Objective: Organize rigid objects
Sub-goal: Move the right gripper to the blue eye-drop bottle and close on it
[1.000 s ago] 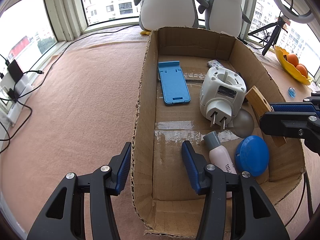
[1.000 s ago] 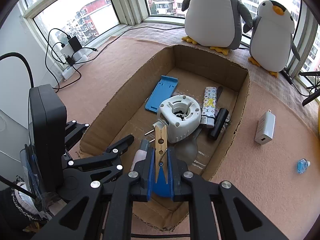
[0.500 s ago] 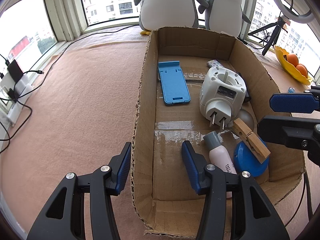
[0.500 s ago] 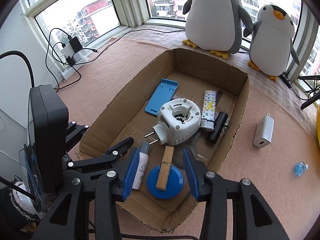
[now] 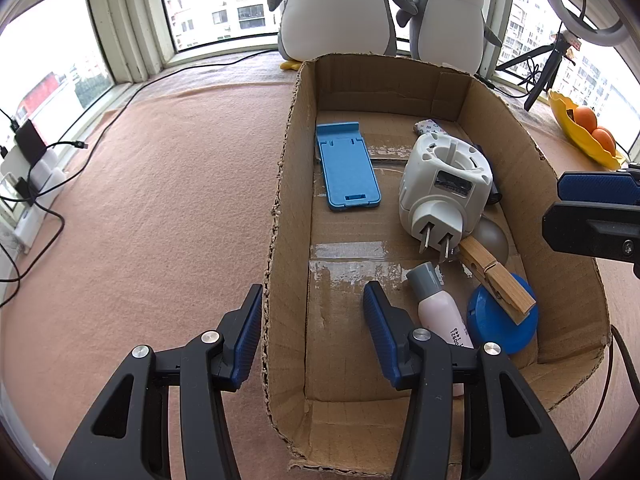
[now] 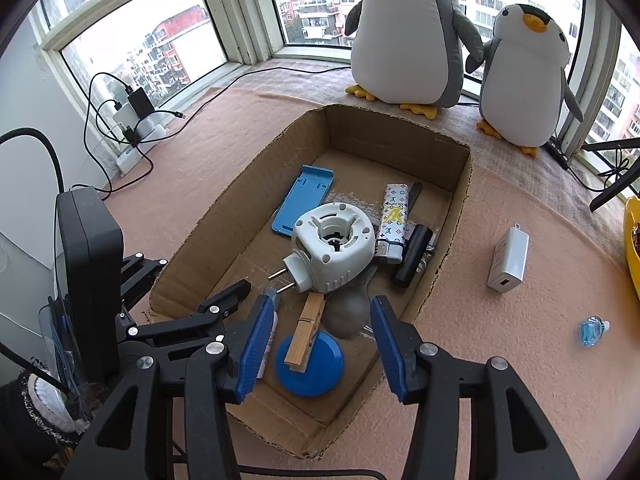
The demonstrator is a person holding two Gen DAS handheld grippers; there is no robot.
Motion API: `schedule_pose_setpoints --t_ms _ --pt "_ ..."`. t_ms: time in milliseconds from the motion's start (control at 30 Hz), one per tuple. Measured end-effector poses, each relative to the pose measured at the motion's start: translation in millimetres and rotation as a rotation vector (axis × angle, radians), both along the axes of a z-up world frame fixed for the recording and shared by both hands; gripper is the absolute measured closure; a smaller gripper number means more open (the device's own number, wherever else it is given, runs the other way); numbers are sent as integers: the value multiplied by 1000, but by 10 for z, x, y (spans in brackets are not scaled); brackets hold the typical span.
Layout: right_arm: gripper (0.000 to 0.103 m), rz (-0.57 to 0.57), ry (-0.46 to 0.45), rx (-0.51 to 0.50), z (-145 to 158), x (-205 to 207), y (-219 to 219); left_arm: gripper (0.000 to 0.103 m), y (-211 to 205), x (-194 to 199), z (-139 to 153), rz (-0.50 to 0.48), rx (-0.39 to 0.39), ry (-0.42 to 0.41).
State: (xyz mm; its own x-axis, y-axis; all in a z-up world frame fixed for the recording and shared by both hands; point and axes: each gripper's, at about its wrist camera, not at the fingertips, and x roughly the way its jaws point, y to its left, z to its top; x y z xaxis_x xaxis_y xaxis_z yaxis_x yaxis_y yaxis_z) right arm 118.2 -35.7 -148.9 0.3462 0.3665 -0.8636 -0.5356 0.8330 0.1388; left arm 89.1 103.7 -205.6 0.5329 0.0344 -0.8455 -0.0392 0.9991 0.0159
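A cardboard box [image 5: 288, 168] [image 6: 452, 220] holds a blue phone stand [image 5: 346, 172] [image 6: 302, 204], a white plug adapter [image 5: 444, 188] [image 6: 332, 252], a pink bottle [image 5: 440, 312], a blue round lid [image 5: 502, 322] [image 6: 310, 364] and a patterned lighter [image 6: 394, 220]. A wooden clothespin [image 5: 496, 276] [image 6: 306, 330] lies across the lid. My right gripper [image 6: 316, 344] is open and empty above it. My left gripper [image 5: 312, 332] is open and straddles the box's left wall. A white charger [image 6: 508, 260] and a small blue item [image 6: 592, 332] lie on the cloth outside the box.
Two plush penguins [image 6: 412, 32] stand behind the box. A yellow fruit bowl [image 5: 580, 136] and a tripod [image 5: 548, 68] are at the right. Chargers and cables [image 6: 132, 120] lie by the left window. Pink cloth [image 5: 160, 200] covers the table.
My right gripper opened and let go of the clothespin, which now lies on the blue lid in the box. The right gripper drew back a little. The left gripper stayed put.
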Motion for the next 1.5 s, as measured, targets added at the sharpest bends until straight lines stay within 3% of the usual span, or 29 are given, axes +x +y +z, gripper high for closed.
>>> schedule_pose_setpoints --t_ms 433,1000,1300,1500 --pt "55 -145 -12 12 95 185 -598 53 -4 -2 1 0 0 0" --pt "55 -486 30 5 5 544 -1864 53 -7 -3 1 1 0 0" --pt "55 -666 117 51 -118 786 -2469 53 -8 -4 1 1 0 0" --pt "55 -721 213 95 -315 924 -2616 53 -8 -4 1 1 0 0"
